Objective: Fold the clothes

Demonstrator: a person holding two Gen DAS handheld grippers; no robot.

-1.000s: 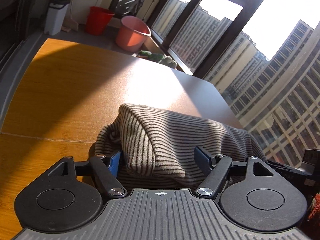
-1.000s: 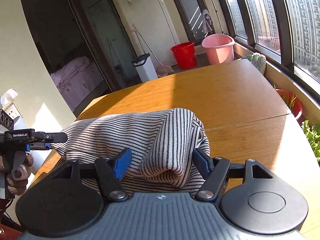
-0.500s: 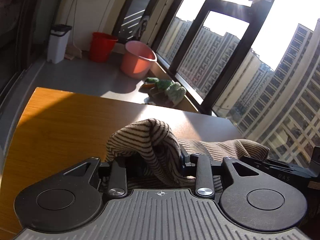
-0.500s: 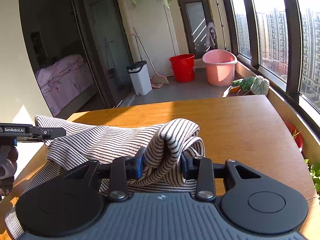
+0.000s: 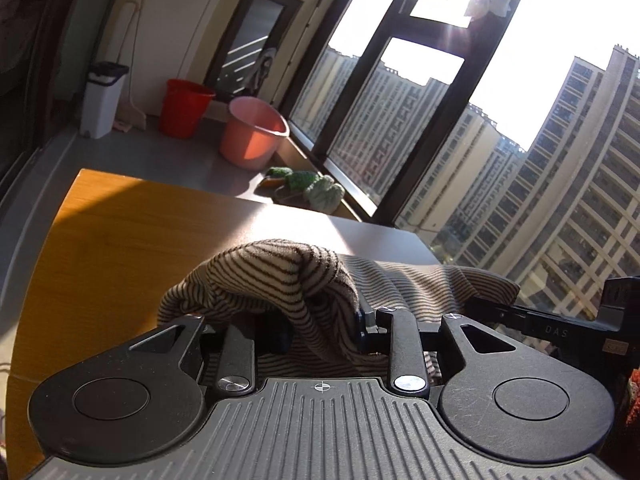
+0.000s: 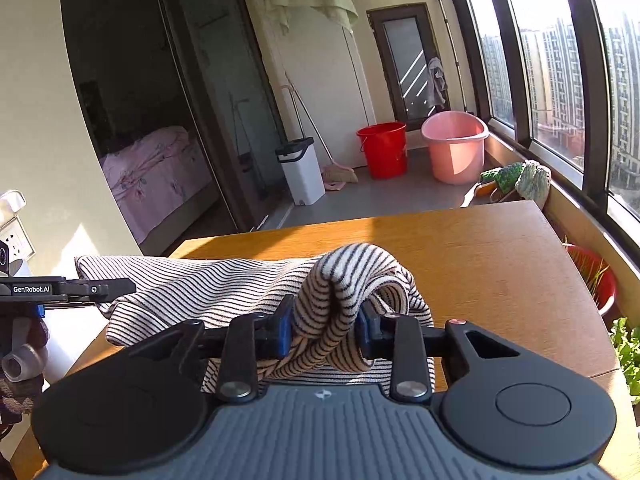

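A black-and-white striped garment (image 5: 280,264) hangs bunched between both grippers above the wooden table (image 5: 140,232). My left gripper (image 5: 322,328) pinches a thick fold of it, its jaws still closing on the cloth. In the right wrist view the same garment (image 6: 208,284) stretches leftward, and my right gripper (image 6: 325,320) is shut on a rolled fold at its right end. The left gripper (image 6: 60,290) shows at that view's left edge, holding the far end. The right gripper (image 5: 560,328) shows at the left view's right edge. Cloth hides most of the blue pads.
The table (image 6: 480,248) ends ahead at a far edge. Beyond it stand a pink tub (image 6: 454,146), a red bucket (image 6: 382,150) and a white bin (image 6: 302,172). Knitted items (image 6: 520,176) lie by the window; a red plant pot (image 6: 592,280) sits at right.
Both grippers closed on folds of the striped garment and lifted it off the table. The cloth now hangs bunched between them, and both views tilted up toward the room.
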